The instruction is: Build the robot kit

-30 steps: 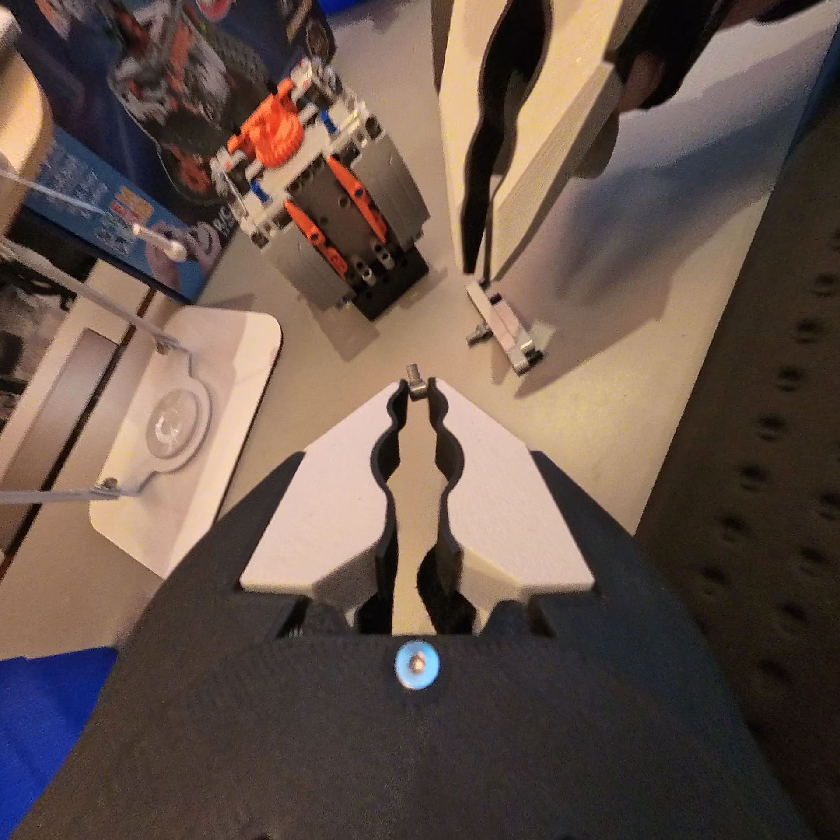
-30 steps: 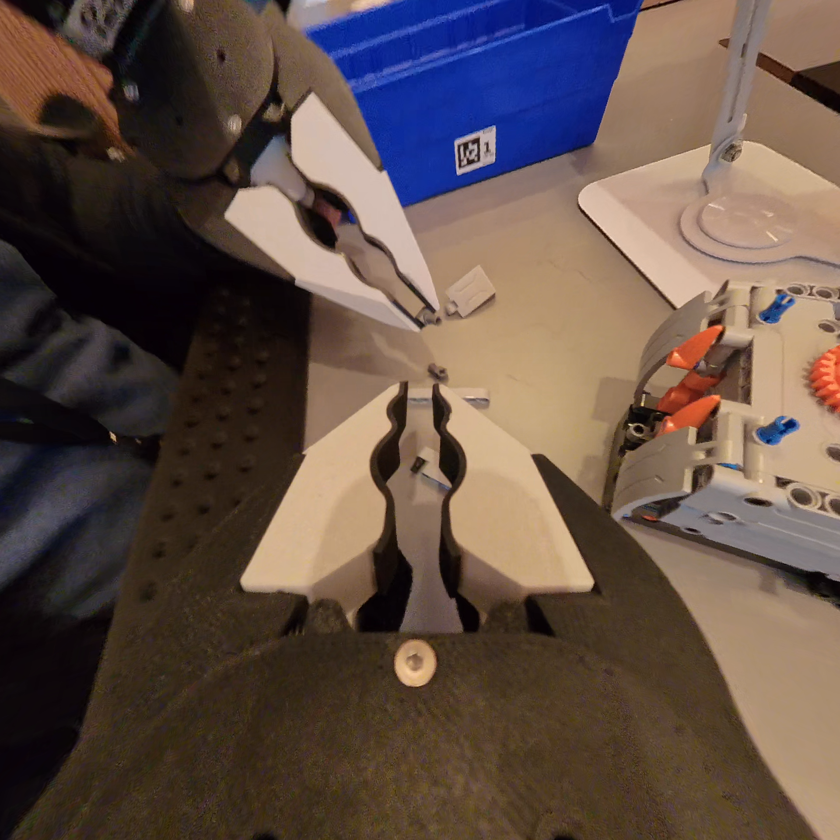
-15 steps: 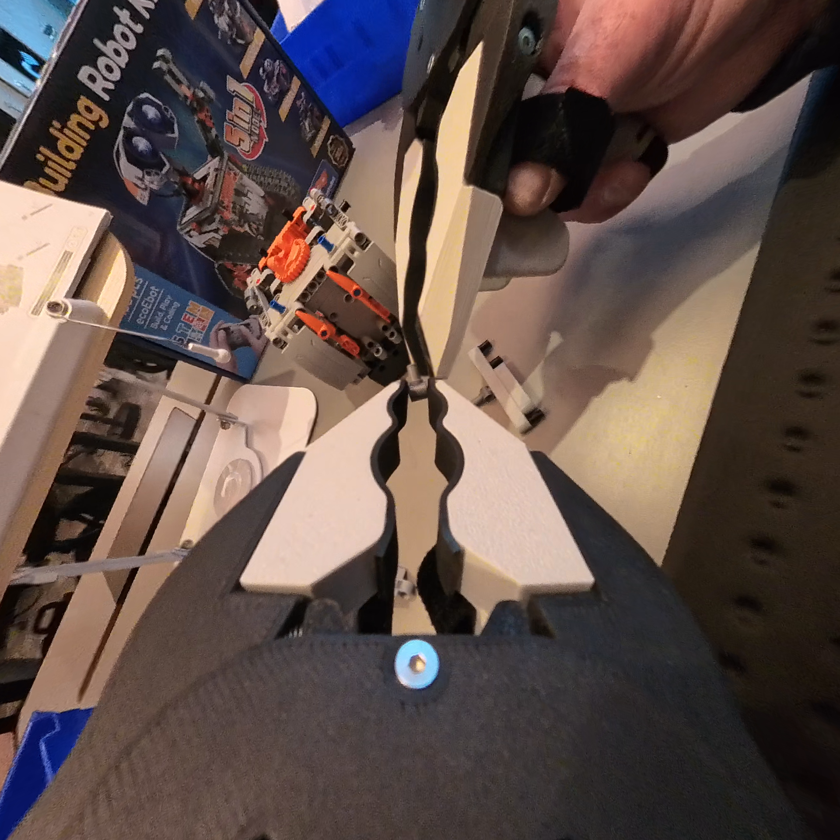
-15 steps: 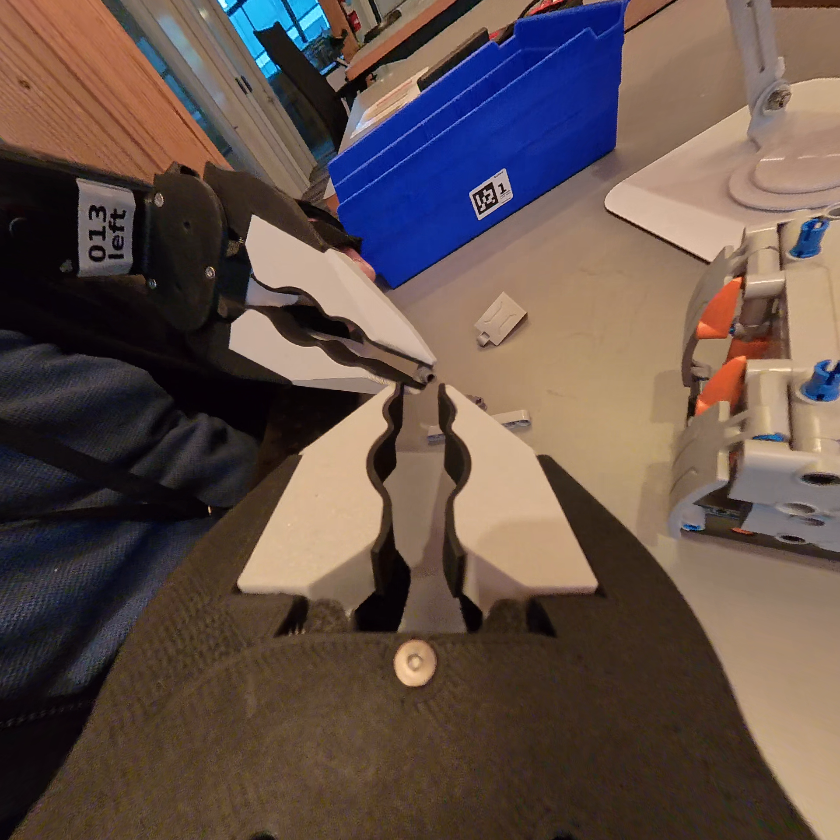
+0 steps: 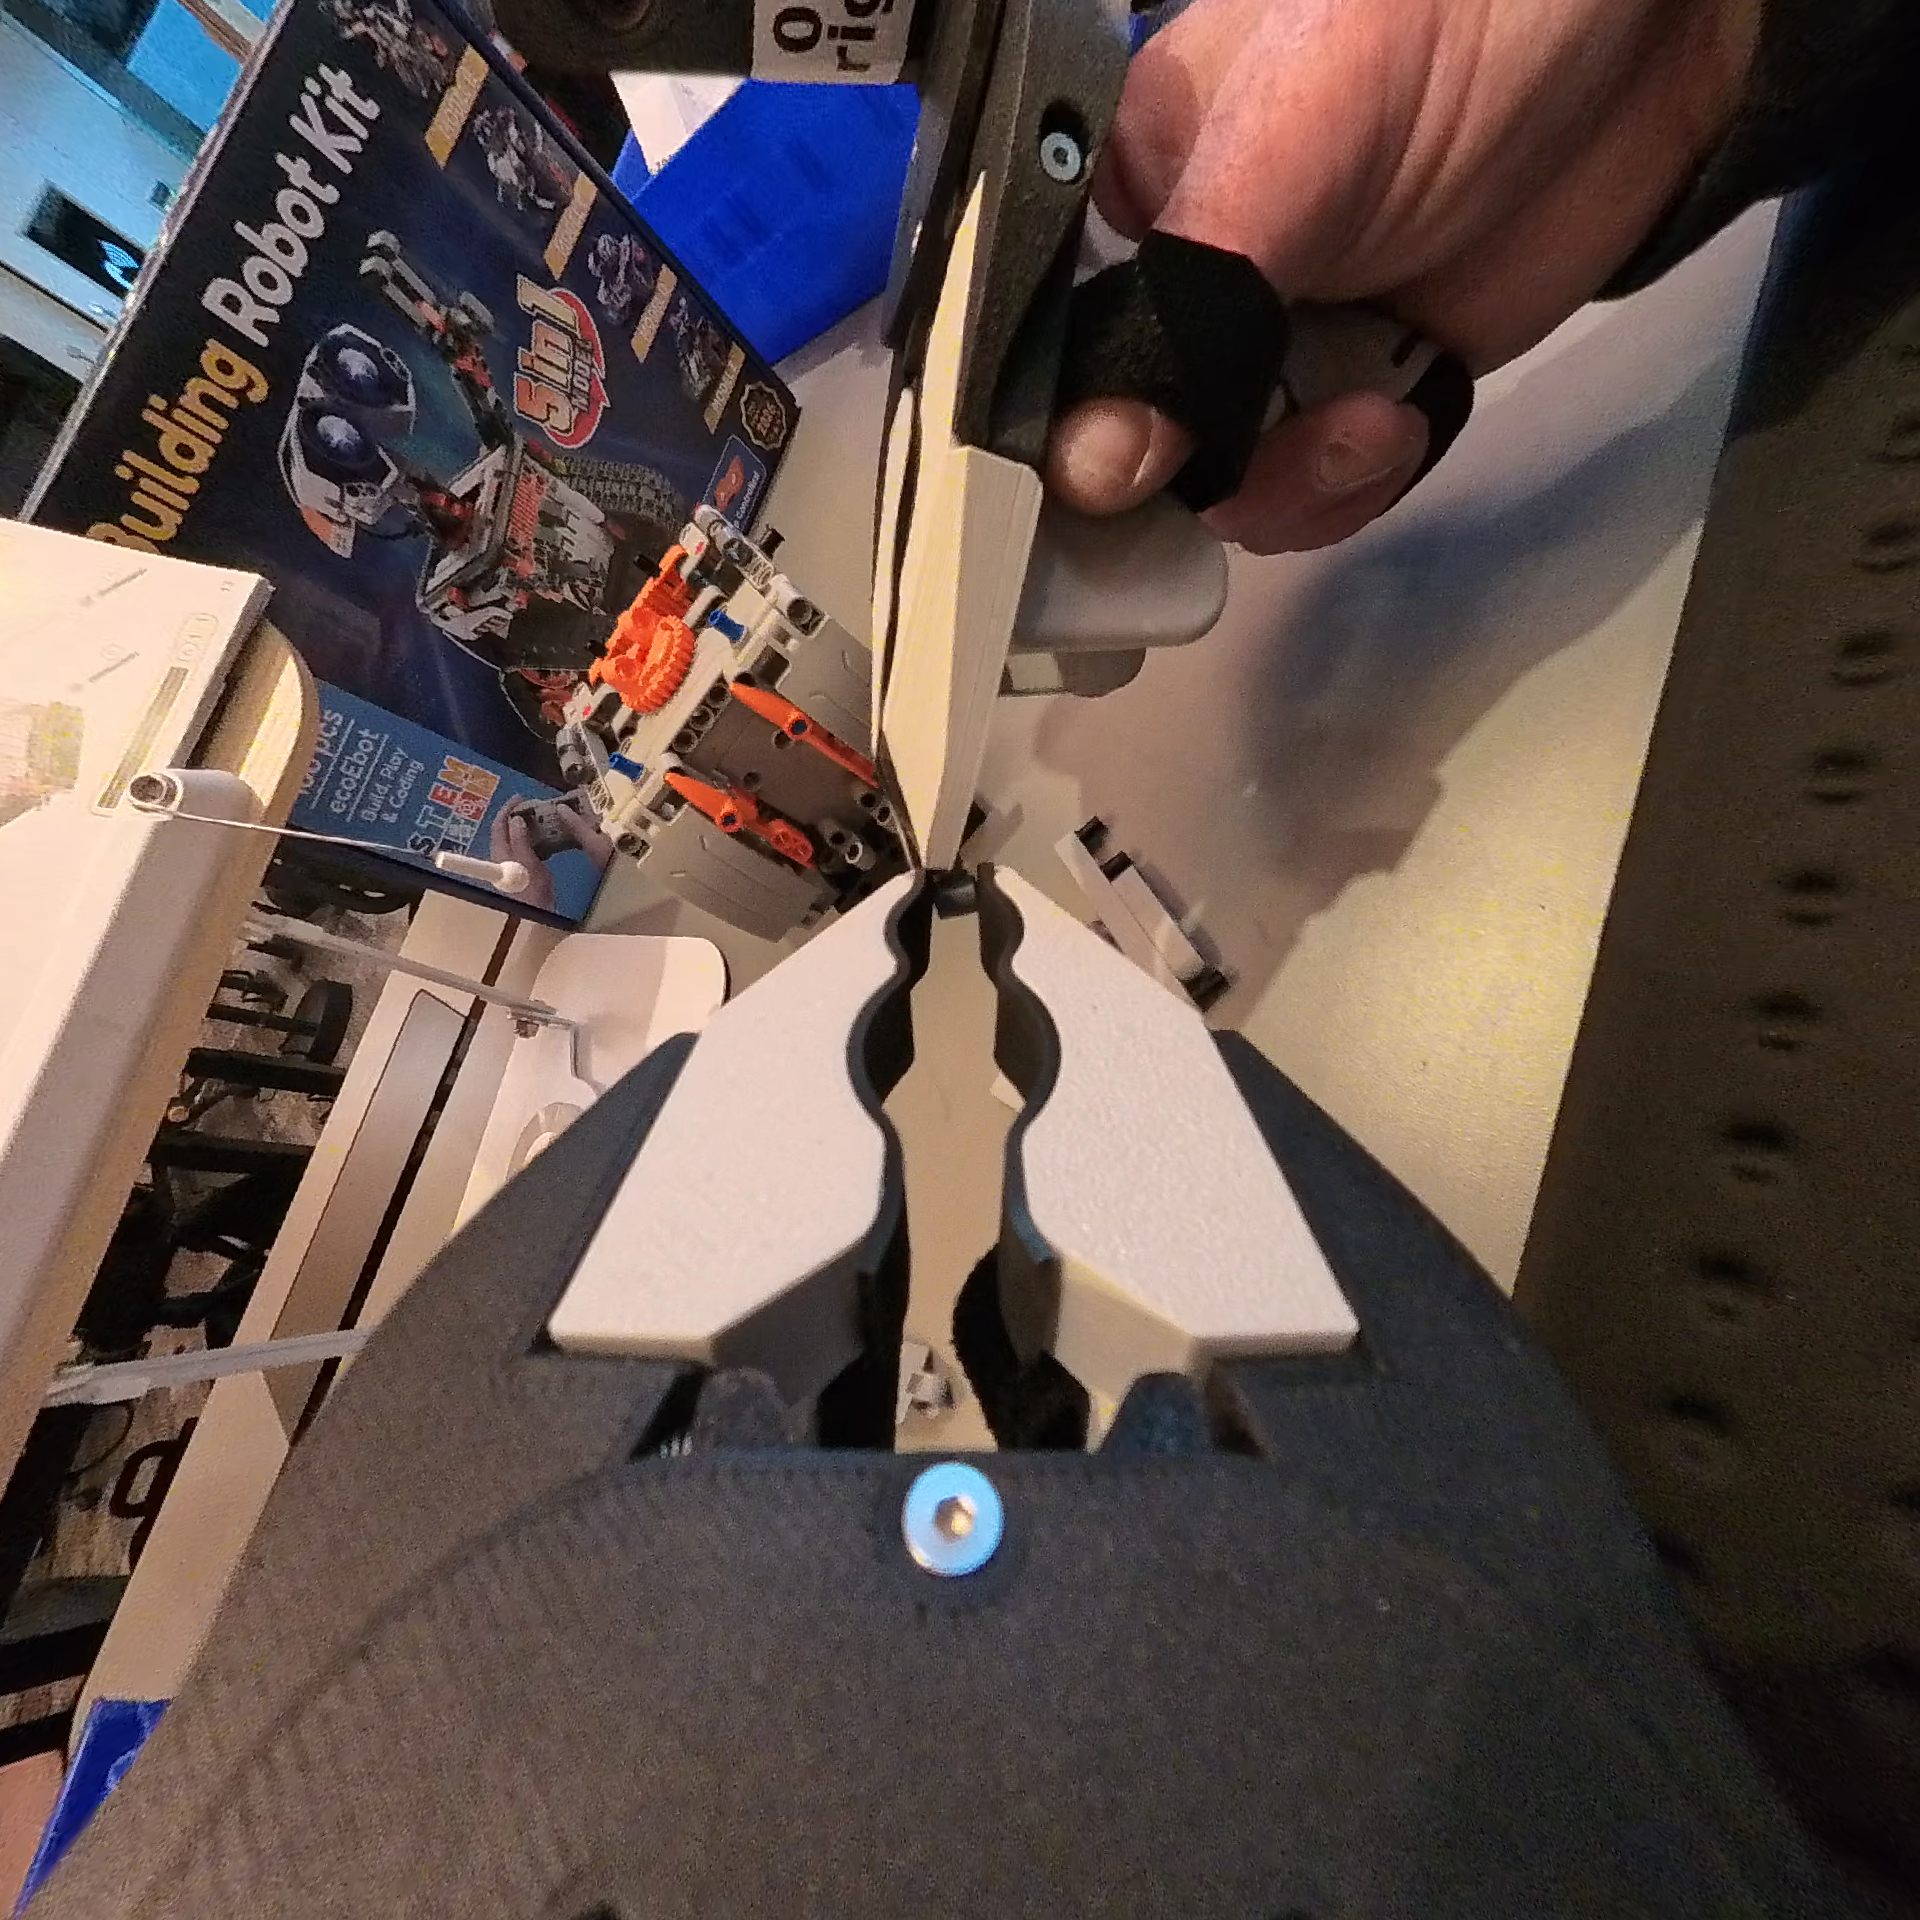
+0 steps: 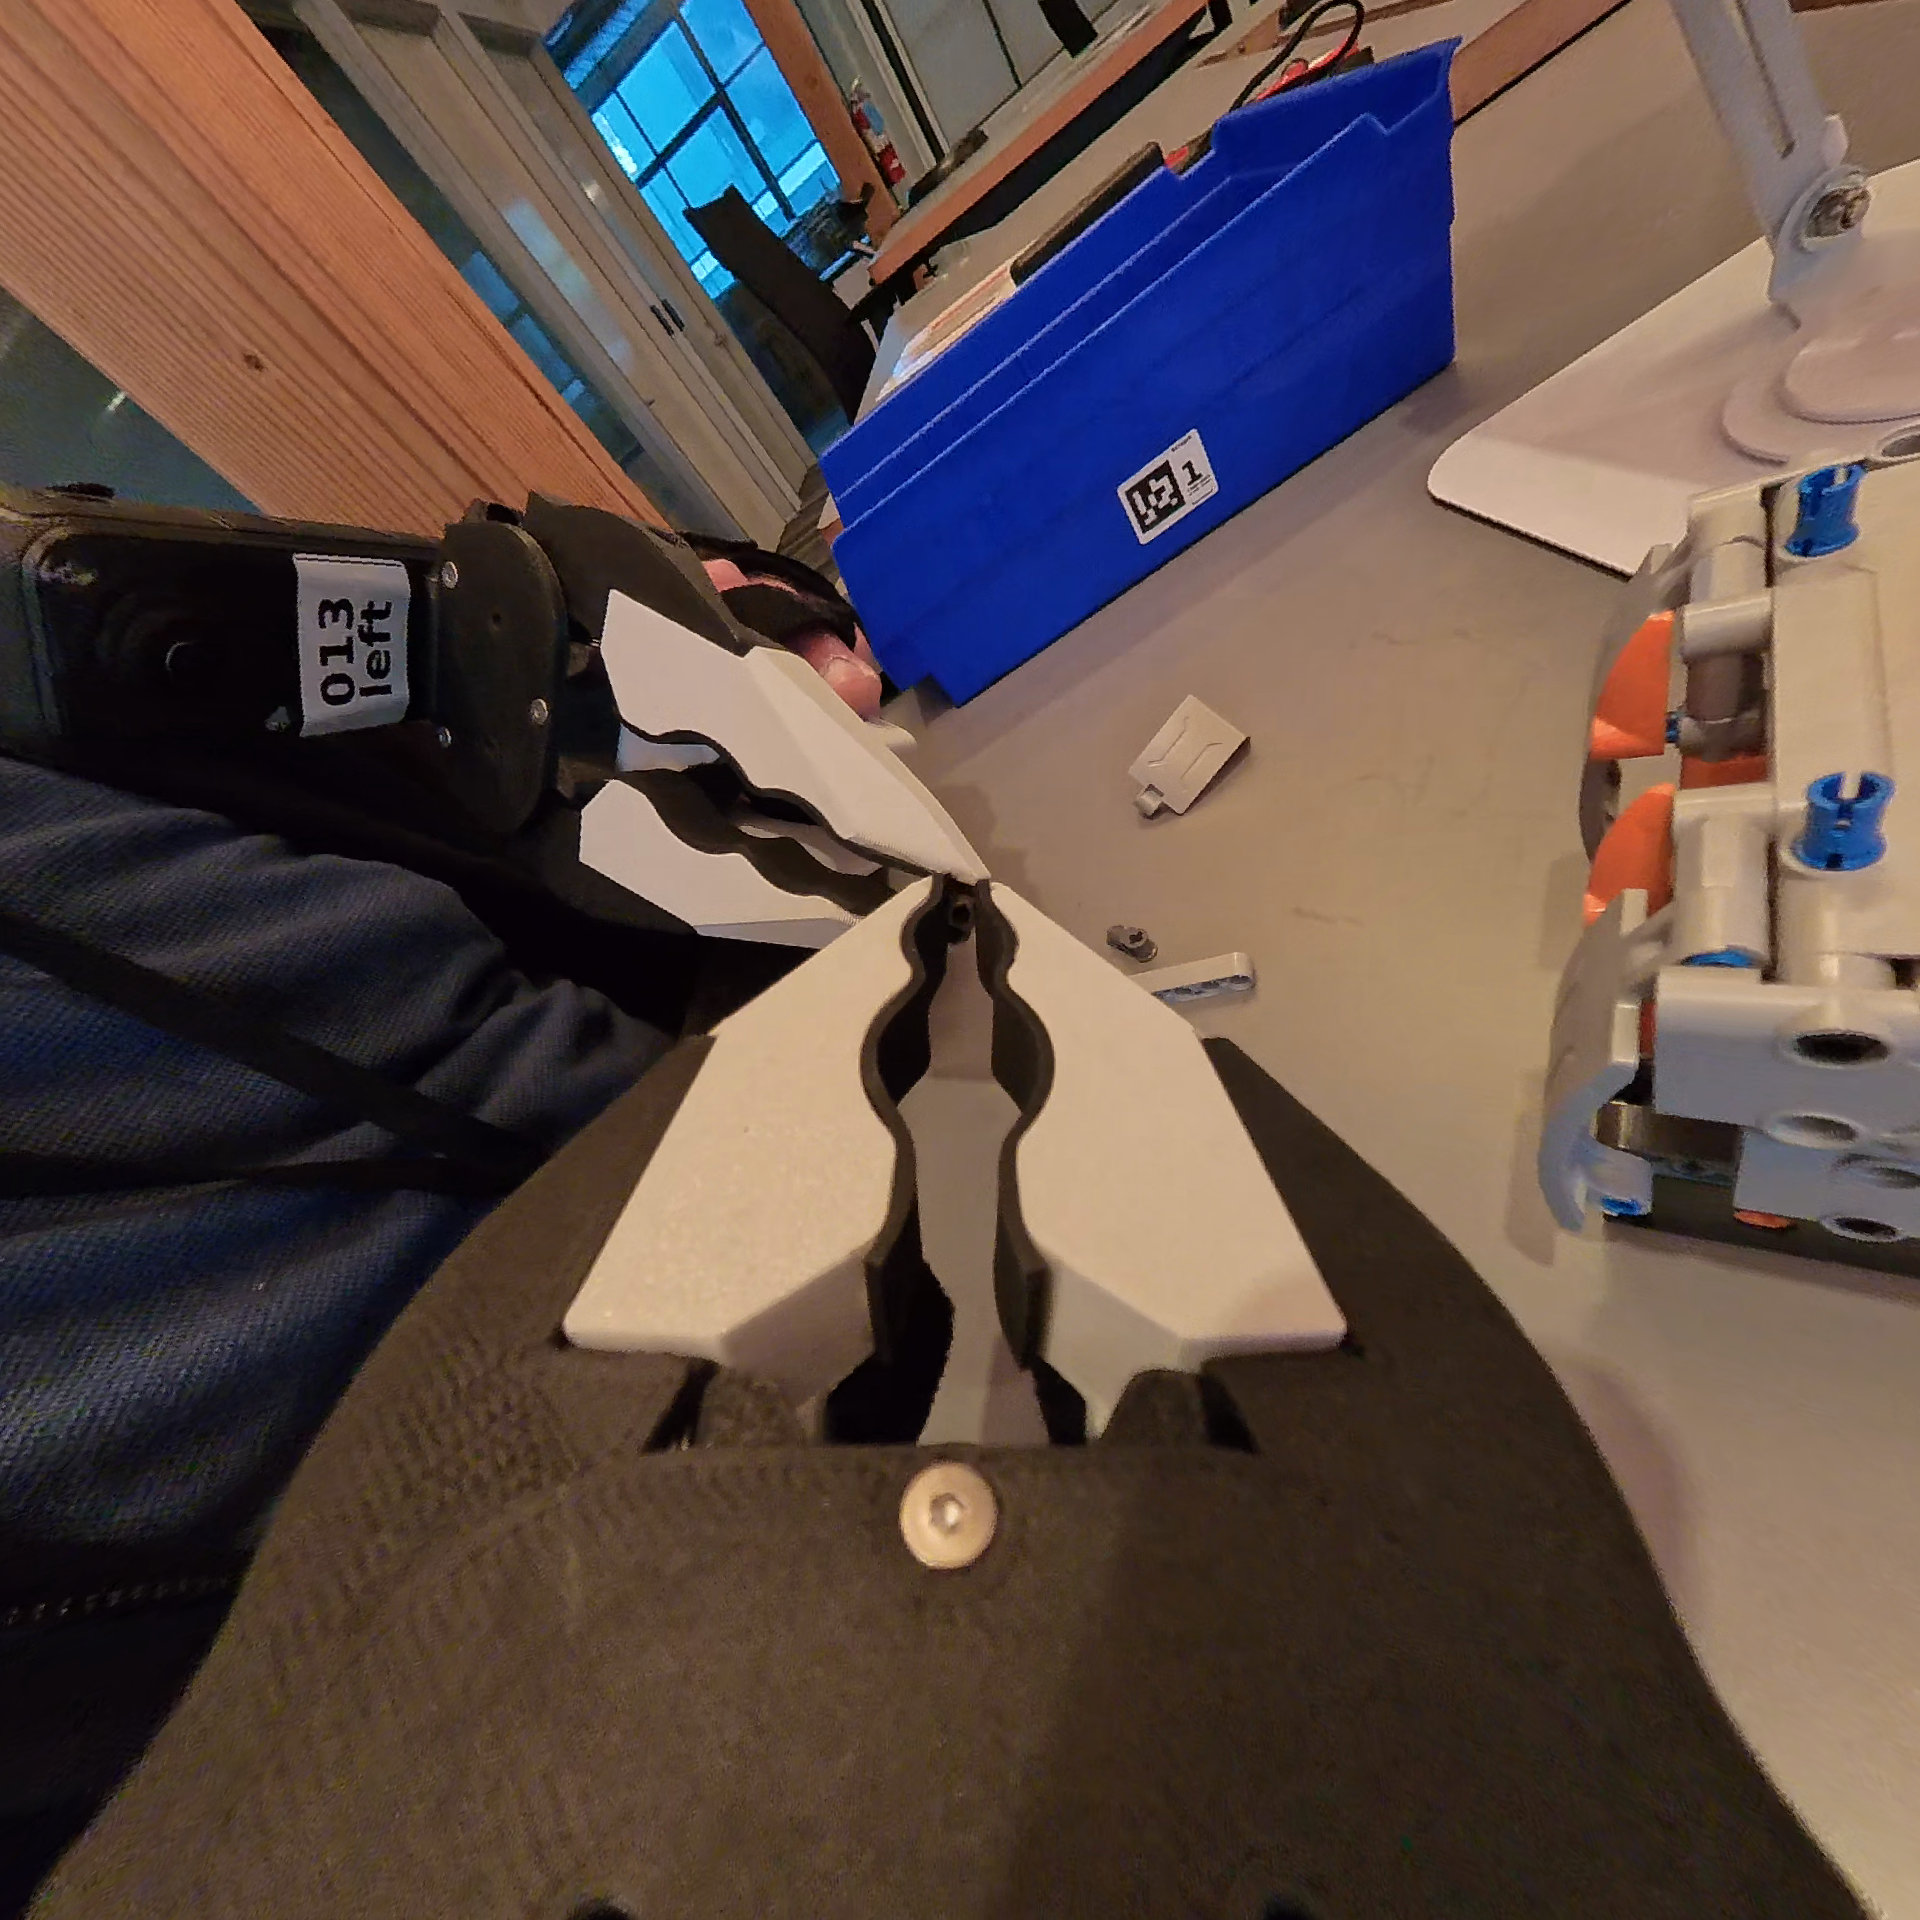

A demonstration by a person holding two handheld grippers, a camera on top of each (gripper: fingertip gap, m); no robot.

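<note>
Left tongs (image 5: 951, 891) pinched a small dark peg (image 5: 952, 896); right tongs (image 6: 961, 914), tip to tip, clamped it too, above the surface (image 6: 1403, 748).

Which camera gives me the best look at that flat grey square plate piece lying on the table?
The right wrist view: the flat grey square plate piece lies in the open on the grey table, before the blue plastic bin. The left wrist view doesn't clearly show it.

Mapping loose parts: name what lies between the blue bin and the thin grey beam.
A flat grey plate on the table, shown in the right wrist view.
</note>
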